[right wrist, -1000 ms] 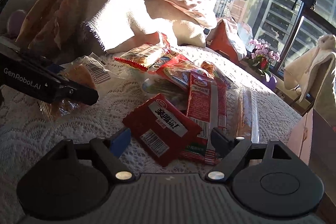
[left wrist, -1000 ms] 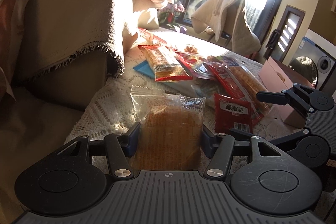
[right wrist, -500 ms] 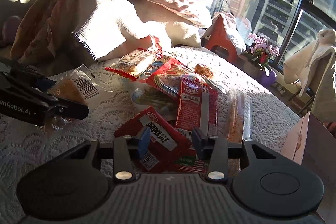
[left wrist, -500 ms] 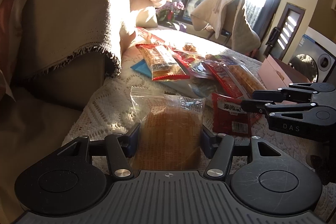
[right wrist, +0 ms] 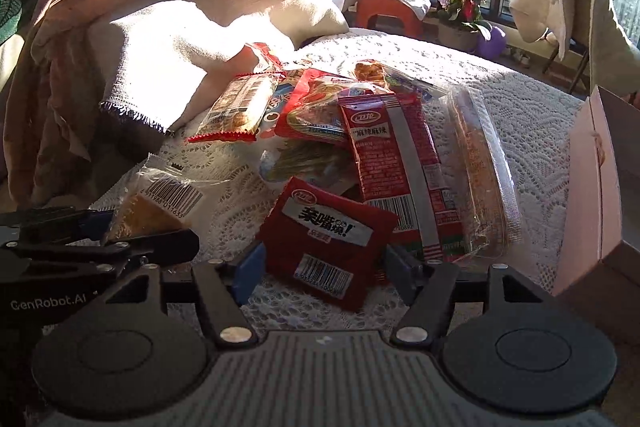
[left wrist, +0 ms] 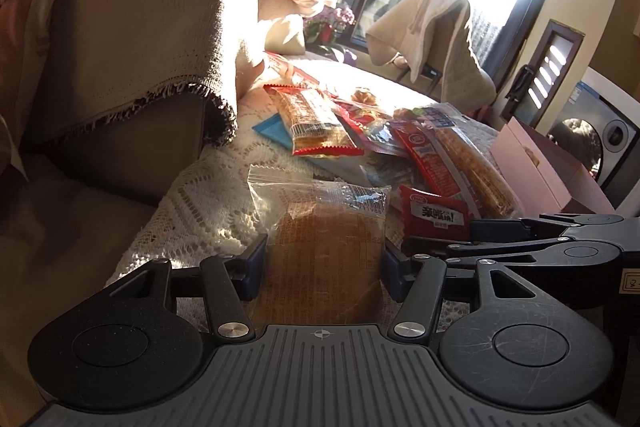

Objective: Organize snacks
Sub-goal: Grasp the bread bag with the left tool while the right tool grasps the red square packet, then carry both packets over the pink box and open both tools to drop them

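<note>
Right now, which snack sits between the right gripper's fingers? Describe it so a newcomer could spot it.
On the lace-covered table, find the snack heap; at its near edge, between the right gripper fingers, lies the small red packet. Unlike the long red packet behind it, it is squarish, with a white label bearing bold black characters.

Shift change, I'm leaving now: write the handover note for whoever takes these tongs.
Left tongs: shut on the clear-wrapped golden cake packet, over the near edge of the white lace tablecloth.
Right tongs: open, jaws have just been opening; the small red foil snack packet lies between them, not gripped.
Mixed snack pile heaped on the cloth; pink cardboard box at right.
Done: nothing visibly sorted. Left: every packet.
</note>
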{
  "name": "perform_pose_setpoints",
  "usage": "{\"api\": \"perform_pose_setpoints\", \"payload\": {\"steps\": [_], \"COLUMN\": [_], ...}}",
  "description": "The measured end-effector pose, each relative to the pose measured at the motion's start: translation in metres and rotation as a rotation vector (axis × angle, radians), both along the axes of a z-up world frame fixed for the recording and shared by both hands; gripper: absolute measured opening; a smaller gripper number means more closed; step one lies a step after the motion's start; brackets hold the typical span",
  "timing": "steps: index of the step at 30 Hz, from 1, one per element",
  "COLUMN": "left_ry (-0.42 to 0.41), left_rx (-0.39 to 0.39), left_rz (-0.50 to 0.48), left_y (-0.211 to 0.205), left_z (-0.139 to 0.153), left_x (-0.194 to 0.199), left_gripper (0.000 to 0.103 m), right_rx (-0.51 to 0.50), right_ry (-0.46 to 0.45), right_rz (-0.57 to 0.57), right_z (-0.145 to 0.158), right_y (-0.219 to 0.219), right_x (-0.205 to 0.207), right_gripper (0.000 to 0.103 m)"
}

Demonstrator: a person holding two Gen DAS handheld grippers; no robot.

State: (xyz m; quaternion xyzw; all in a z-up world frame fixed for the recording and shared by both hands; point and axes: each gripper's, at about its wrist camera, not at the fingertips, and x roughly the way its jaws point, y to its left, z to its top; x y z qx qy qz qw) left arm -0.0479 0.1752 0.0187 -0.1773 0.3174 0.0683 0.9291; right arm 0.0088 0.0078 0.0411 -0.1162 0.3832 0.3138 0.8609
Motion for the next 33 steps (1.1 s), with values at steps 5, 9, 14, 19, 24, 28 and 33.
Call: {"api": "perform_pose_setpoints", "payload": {"steps": [5,9,14,19,24,28,33], "left_ry": [-0.007,-0.001,0.000,-0.131,-0.311,-0.307,-0.009], "left_rx": [-0.023,-0.022,-0.035,-0.008,0.040,-0.057,0.003], "left_rz": [0.019,0.015,-0.017,-0.216,-0.471,-0.627,-0.651], "left_y": [0.006,0.005,-0.004,-0.052,-0.132,-0.182,-0.222], "left_z": [0.000,0.002,0.012,0.070,0.136,0.133,0.068], "left_x": [-0.004,-0.006,-0.004,0.027,0.086,0.150,0.210], "left_gripper": [0.062,0.062,0.062,0.062,0.062,0.065,0.063], "right_rx": [-0.014,-0.001,0.035,0.119,0.146,0.111,0.062], "right_ry": [-0.041,-0.013,-0.003,-0.156,-0.341,-0.378,-0.217], "right_rz": [-0.071,-0.078,-0.026,-0.091,-0.252,-0.364,-0.451], "right_z": [-0.007,0.002,0.033,0.104,0.185,0.197,0.145], "right_y": [0.014,0.006,-0.030,-0.094,-0.175,-0.213,-0.240], "right_x": [-0.001,0.006,0.003,0.007,0.031,0.057,0.104], "right_gripper": [0.087,0.069,0.058,0.058,0.059,0.063,0.078]}}
